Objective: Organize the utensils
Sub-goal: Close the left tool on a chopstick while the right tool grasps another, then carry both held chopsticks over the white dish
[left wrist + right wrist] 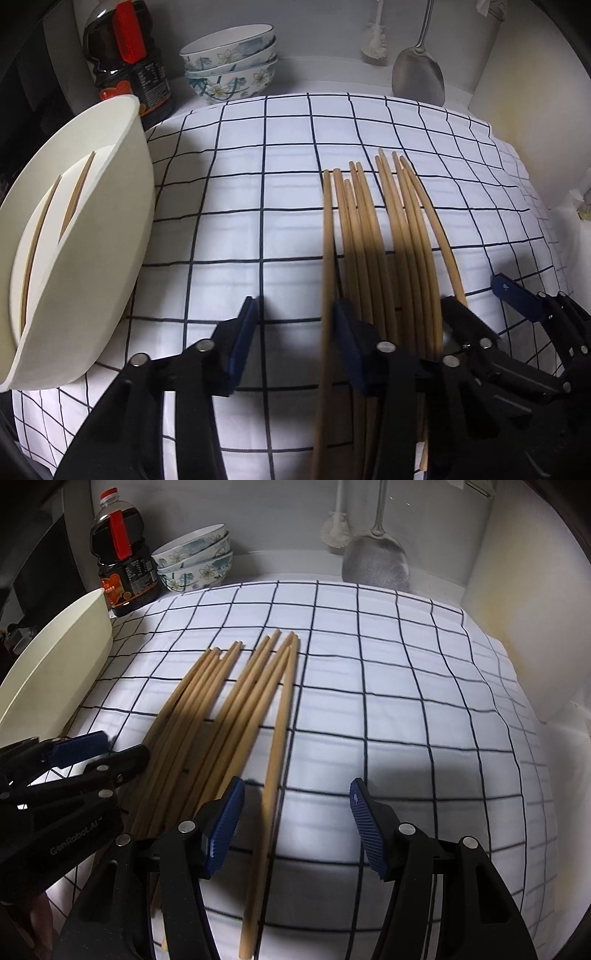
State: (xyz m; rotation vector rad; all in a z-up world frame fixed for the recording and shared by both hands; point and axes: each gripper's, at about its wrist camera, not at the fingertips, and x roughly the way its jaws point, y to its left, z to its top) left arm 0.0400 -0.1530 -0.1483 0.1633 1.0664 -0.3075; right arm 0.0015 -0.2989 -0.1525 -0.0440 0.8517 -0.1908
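So the white cloth with a dark grid (406, 709) fills the counter, and the cream plastic holder (92, 258) at its left edge already has two sticks slotted in. The bundle of bamboo chopsticks (229, 709) lies mid-cloth. Left gripper (295, 332) and right gripper (297, 812) are both spread, each straddling a single stick — a sloppy close would probably roll it off or drag its neighbours along.

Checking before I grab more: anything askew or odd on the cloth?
One chopstick lies apart from the chopstick bundle, angled across it between the right gripper's open jaws. Nothing spilled or damaged.
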